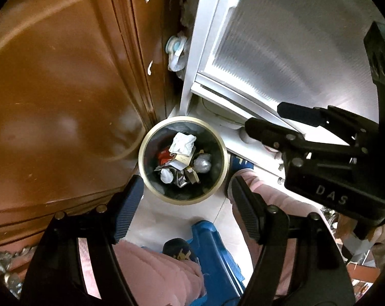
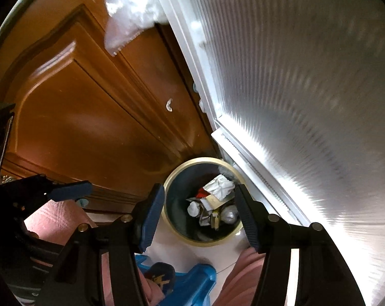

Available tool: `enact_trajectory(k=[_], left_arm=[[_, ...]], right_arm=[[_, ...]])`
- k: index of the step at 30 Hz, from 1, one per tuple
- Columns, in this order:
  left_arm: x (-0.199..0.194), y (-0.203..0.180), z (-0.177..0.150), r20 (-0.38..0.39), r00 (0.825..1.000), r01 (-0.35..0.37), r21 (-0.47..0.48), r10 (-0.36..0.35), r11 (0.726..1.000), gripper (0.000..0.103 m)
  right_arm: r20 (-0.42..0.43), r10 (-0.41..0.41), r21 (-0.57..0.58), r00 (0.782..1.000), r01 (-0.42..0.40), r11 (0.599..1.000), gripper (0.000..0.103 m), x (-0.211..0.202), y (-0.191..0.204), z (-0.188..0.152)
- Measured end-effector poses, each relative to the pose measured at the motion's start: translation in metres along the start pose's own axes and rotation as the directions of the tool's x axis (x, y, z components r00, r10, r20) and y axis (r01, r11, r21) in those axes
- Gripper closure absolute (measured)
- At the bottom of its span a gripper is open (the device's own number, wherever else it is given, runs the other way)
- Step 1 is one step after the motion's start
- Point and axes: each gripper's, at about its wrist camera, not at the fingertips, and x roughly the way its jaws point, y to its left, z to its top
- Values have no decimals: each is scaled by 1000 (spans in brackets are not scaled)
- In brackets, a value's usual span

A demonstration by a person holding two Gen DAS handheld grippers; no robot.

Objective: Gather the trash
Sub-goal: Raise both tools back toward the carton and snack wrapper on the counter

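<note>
A round trash bin with a cream rim stands on the floor between a brown wooden door and a white frosted panel. It holds crumpled white paper, a red wrapper and other scraps. My left gripper is open and empty, high above the bin's near edge. My right gripper shows in the left wrist view at the right, open and empty. In the right wrist view the right gripper is open above the bin, with the paper between its fingers in the image. The left gripper's blue pad shows at the left.
The brown door is left of the bin, the white frosted panel right of it. A blue plastic object lies on the pale floor near the person's pink trousers and slippers. White plastic bags hang above.
</note>
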Motion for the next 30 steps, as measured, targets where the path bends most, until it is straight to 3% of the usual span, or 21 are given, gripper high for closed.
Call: enact_trajectory(k=[9,16,24,30], left_arm=[[-63,-20,-8,110,993,-43,99,33,994,34],[-113,-26,-4,191,982,-15,115,-8,993,34],[-173,-36,-3,273,960,15,150,-56,989,34],[-222,-44,7,351,934,8,185,-73,983,34]], right_arm=[[61,-50,11,997,49,999,45,-70,11,-15],[115,-96,18,989,95,995,45,-126,21,-26],[172,-132,-18,976,137,990,45,-190,42,-29],[256,-148,-57,955,167,984,45,-249,62,-18]])
